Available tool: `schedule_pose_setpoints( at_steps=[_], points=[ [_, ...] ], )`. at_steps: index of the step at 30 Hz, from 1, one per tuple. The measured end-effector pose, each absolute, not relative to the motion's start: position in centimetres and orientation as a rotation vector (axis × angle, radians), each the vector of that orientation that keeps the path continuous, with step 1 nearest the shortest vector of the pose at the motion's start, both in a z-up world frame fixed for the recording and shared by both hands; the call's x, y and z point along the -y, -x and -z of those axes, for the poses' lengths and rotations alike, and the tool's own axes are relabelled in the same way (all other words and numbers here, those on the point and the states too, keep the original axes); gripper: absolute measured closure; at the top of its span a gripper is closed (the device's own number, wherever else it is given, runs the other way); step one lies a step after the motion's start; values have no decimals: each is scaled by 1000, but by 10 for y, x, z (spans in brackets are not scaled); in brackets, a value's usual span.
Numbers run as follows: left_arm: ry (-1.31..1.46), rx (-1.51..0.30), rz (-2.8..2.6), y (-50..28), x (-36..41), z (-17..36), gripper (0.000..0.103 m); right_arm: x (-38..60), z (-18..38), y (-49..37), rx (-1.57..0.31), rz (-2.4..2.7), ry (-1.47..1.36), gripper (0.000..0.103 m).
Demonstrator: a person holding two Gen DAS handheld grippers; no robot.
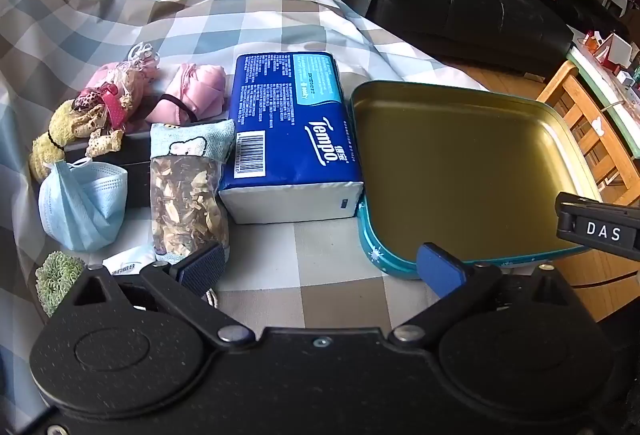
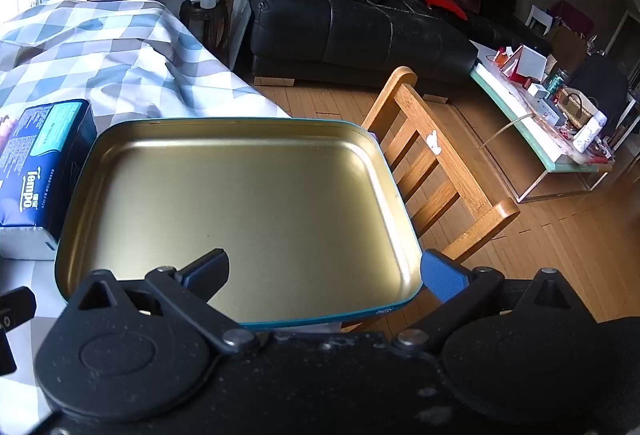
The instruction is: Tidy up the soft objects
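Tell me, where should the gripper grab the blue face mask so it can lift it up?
Probably the bunched top of the blue face mask, where its pleats gather near the ear loop. It sits slumped like a pouch, wide below and narrow on top, so coming from above lets the open left gripper close across the narrow, squashy fold.

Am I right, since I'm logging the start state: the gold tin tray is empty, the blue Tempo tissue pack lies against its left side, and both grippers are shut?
Not quite: the left gripper and right gripper are open, as each wrist view shows. The tin tray is empty, with the tissue pack against its left side.
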State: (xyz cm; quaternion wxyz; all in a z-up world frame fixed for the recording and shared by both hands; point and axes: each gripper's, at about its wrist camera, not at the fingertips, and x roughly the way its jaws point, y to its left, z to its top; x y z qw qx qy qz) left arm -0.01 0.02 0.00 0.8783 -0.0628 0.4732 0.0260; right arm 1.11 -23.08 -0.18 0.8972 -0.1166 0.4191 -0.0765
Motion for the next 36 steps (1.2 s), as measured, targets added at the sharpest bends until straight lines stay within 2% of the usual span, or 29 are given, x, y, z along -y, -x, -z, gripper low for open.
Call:
schedule_pose_setpoints(
  at_steps=[36],
  points=[
    [145, -1004, -57, 1, -1, 5, 4, 227, 2, -8, -863, 159, 278, 1]
  ],
)
